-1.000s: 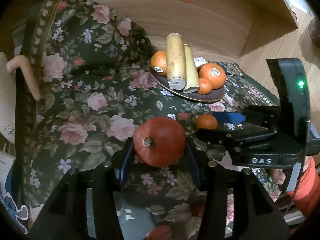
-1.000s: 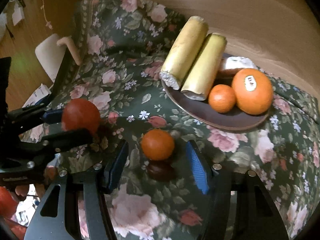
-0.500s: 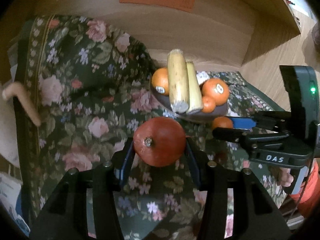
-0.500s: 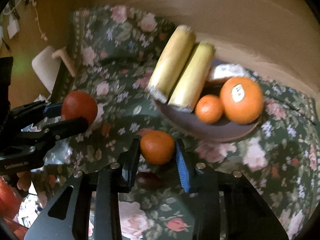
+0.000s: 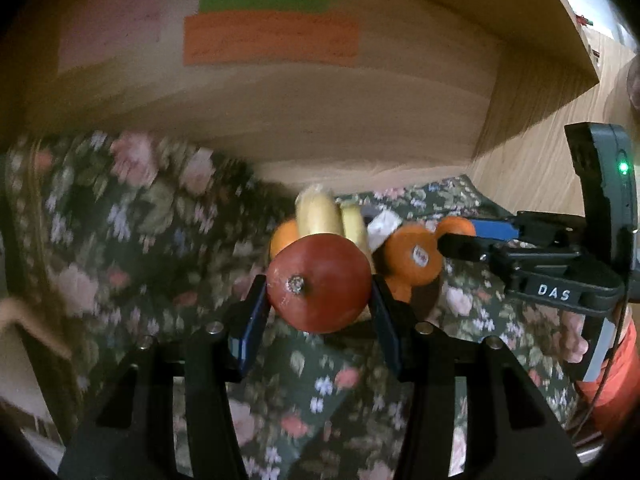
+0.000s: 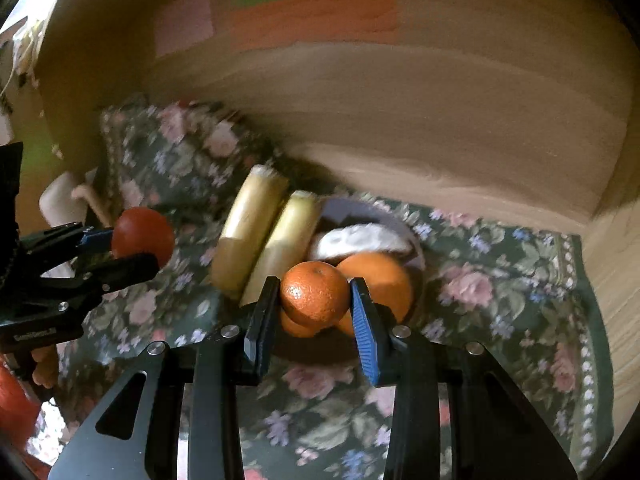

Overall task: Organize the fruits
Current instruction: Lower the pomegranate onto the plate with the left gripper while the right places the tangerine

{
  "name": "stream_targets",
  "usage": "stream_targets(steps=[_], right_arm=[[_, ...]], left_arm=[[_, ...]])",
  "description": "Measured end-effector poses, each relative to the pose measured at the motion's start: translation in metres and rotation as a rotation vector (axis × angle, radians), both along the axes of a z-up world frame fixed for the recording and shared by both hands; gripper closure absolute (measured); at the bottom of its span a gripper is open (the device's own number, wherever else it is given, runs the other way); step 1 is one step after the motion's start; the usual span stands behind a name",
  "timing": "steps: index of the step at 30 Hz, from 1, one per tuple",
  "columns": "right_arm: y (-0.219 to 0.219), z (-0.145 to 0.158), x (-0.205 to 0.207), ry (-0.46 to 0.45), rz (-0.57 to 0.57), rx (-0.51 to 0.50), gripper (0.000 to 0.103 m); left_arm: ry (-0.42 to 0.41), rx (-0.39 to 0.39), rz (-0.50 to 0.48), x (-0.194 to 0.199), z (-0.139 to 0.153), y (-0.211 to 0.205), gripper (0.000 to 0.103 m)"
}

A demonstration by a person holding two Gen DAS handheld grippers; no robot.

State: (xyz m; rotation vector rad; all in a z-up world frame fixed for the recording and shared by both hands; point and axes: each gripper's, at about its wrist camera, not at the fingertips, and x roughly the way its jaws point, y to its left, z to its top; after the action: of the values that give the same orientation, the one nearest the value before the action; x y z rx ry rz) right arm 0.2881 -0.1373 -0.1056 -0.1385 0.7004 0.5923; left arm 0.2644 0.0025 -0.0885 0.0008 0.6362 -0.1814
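Left wrist view showed the left gripper (image 5: 319,294) clenched on a red round fruit (image 5: 319,284), its blue-padded fingers (image 5: 252,320) pressed against either side, the stem end facing the camera; the fruit was held clear of the floral cloth (image 5: 140,240) and in front of the plate's contents. Behind it lay two pale yellow cylinders (image 5: 320,214) side by side, an orange (image 5: 282,236) at their left, a stickered orange (image 5: 414,256) at their right, and a white wrapped item (image 5: 384,224) between; much of this was blurred. The right gripper (image 5: 456,236) entered from the right, grasping a small orange fruit near the stickered one.

Right wrist view showed the right gripper (image 6: 314,308) closed on a mandarin (image 6: 314,294), both pads touching its sides; it hung just over the near edge of the dark plate (image 6: 416,248), in front of a larger orange (image 6: 384,280) and above another small orange (image 6: 294,326) partly hidden below. The cylinders (image 6: 250,232) leaned over the plate's left rim; the white item (image 6: 360,242) lay behind the oranges. At the left, the other gripper (image 6: 132,246) held the red fruit (image 6: 142,234) above the cloth (image 6: 500,300), well left of the plate. A wooden panel (image 6: 440,100) carrying pink, green and orange paper strips (image 6: 316,16) rose behind.
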Motion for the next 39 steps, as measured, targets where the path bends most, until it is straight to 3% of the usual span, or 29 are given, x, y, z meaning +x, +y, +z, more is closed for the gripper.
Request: stream_targets(steps=[10,24,35,39], right_arm=[[-0.006,0.009,0.032,-0.026,-0.010,-0.013,0.071],[0.002,0.016,0.075,-0.062,-0.014,-0.062,0.071],[-0.004,0.012,0.087,-0.045,-0.042,-0.061,0.071],[-0.004,0.014,0.087,-0.047,-0.047,-0.062,0.071]], left_arm=[[-0.025,0.041,-0.048,0.054,0.018,-0.030,0.054],[0.061,0.024,-0.037,0.135,0.002,-0.036,0.054],[0.113,0.079,-0.070,0.158,-0.019,-0.050,0.053],[0.134,0.063,-0.079,0.158,-0.020,-0.049,0.053]])
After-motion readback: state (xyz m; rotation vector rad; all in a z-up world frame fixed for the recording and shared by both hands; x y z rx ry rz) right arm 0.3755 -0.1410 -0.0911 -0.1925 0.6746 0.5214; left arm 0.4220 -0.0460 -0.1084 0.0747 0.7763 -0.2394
